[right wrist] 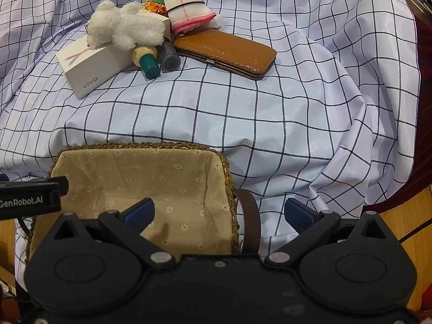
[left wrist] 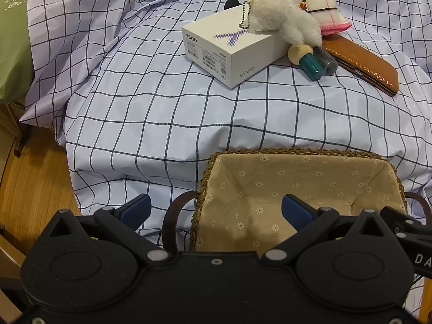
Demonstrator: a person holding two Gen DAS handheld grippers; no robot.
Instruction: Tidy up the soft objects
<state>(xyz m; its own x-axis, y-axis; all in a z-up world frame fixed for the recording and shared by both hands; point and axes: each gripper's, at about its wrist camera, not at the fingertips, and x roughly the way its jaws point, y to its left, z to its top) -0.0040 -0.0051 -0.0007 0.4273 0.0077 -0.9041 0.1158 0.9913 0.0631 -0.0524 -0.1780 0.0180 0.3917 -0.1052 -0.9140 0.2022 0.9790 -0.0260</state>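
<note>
Both grippers spread wide and empty over the near basket, soft things still piled at the far side.

The left gripper and right gripper hang with jaws wide apart over the lined wicker basket, holding nothing. Well beyond, the white plush toy sprawls across the vivo phone box, its long axis lying left-right, bead chain end towards the left. The banded folded cloth sits behind the brown leather case. A careless grab could catch the chain or drag the box and the teal-capped bottle along.

plush toy on box, basket in front
</note>
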